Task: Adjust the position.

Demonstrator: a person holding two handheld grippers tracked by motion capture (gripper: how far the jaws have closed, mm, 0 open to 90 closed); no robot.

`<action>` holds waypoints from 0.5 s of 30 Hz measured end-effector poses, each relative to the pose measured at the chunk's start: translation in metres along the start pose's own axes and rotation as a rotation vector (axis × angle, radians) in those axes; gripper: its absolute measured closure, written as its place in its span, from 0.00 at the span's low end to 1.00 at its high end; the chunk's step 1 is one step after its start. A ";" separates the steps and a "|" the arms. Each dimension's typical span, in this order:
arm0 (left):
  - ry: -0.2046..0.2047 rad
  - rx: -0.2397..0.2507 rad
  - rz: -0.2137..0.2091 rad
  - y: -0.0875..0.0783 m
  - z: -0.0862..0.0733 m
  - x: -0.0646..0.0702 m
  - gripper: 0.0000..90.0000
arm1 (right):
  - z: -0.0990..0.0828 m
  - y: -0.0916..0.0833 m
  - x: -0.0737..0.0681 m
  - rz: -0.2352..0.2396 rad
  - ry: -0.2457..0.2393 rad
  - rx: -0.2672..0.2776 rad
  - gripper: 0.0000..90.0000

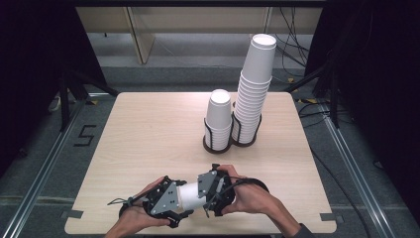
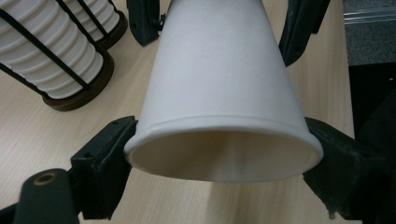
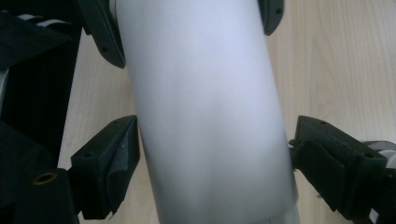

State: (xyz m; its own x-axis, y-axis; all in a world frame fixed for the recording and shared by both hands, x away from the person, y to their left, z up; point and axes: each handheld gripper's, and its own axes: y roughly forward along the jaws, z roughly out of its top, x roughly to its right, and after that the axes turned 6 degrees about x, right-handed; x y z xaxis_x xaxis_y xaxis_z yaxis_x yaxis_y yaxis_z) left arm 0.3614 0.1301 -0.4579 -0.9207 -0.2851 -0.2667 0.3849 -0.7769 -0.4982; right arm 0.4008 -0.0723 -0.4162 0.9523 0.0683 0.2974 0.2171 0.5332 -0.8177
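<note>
A white paper cup (image 1: 190,194) lies on its side just above the table's front edge, spanning the gap between my two grippers. My left gripper (image 1: 186,198) grips it at the wide rim; in the left gripper view the cup (image 2: 219,79) points away and both black pads (image 2: 114,149) press against its rim. My right gripper (image 1: 202,194) reaches in from the right onto the cup's narrower part. In the right gripper view its pads (image 3: 123,149) touch both sides of the cup wall (image 3: 205,116).
Two stacks of white cups stand in black wire holders at the table's back right: a short stack (image 1: 218,115) and a tall leaning stack (image 1: 255,84). The light wood table (image 1: 148,134) lies bare to the left. Cables run across the floor on the right.
</note>
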 end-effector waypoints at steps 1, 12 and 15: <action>0.017 -0.005 -0.007 -0.001 0.001 -0.001 0.17 | 0.000 0.001 0.000 0.006 -0.016 -0.005 0.18; -0.049 0.117 -0.007 -0.003 -0.001 -0.003 0.10 | -0.002 0.005 0.000 0.036 -0.029 0.004 0.22; -0.133 0.186 0.016 -0.005 -0.008 -0.008 0.05 | -0.007 0.001 -0.001 0.034 0.044 0.002 0.24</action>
State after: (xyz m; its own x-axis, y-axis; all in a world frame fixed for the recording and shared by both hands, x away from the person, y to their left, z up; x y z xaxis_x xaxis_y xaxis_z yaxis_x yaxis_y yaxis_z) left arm 0.3675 0.1405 -0.4595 -0.9196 -0.3604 -0.1565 0.3926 -0.8582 -0.3308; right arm 0.4014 -0.0781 -0.4207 0.9676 0.0493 0.2476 0.1843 0.5326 -0.8260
